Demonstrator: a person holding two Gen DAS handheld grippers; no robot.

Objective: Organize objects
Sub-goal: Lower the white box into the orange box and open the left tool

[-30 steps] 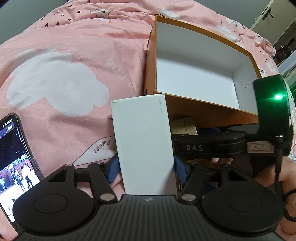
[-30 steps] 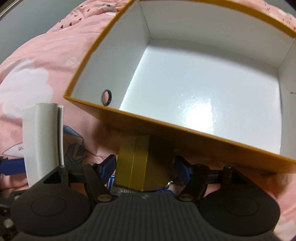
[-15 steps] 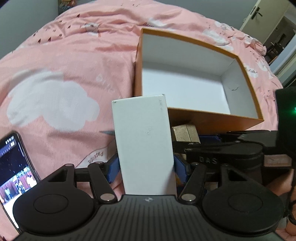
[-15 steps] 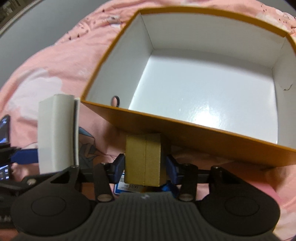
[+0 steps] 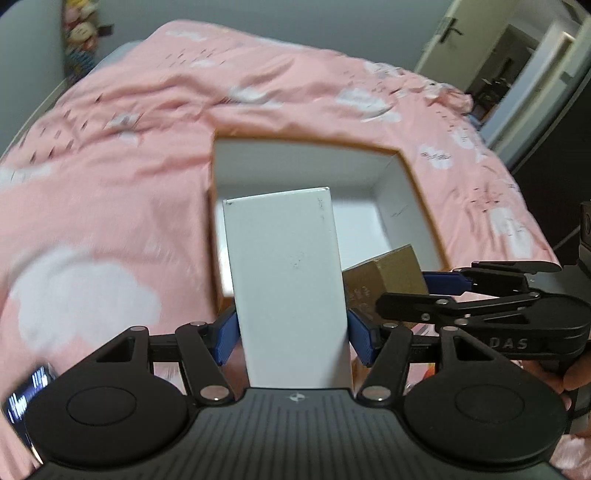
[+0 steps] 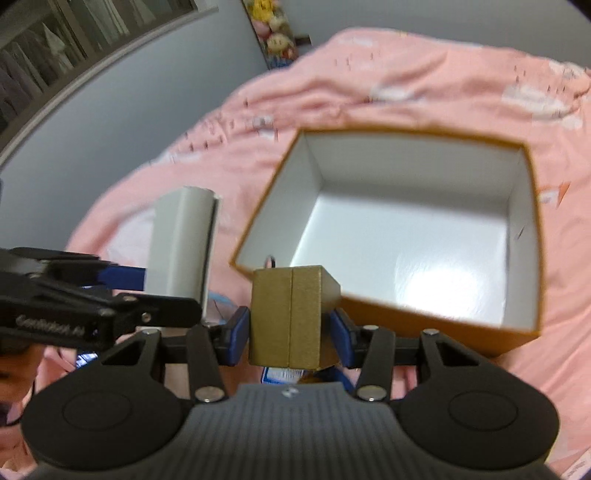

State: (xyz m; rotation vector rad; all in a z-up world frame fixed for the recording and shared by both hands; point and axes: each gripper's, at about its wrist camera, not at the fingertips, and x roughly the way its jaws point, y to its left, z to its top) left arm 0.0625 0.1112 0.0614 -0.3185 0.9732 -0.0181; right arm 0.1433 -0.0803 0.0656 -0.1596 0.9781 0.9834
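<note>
My left gripper (image 5: 291,332) is shut on a tall white box (image 5: 286,280) and holds it upright above the bed, before the near edge of an open orange box with a white inside (image 5: 424,199). My right gripper (image 6: 288,328) is shut on a small gold box (image 6: 286,317) at the orange box's (image 6: 532,328) near left corner. The white box (image 6: 181,251) and the left gripper (image 6: 122,277) show at the left of the right wrist view. The gold box (image 5: 388,273) and the right gripper (image 5: 436,284) show at the right of the left wrist view. The orange box is empty.
A pink bedspread with white clouds (image 5: 110,166) lies under everything. A lit phone (image 5: 22,398) lies at the lower left. A doorway (image 5: 517,74) is at the far right. A grey wall and a shelf with plush toys (image 6: 273,33) stand behind the bed.
Both grippers have risen with their boxes. The orange box now lies lower and farther off in both views, and its whole inside shows.
</note>
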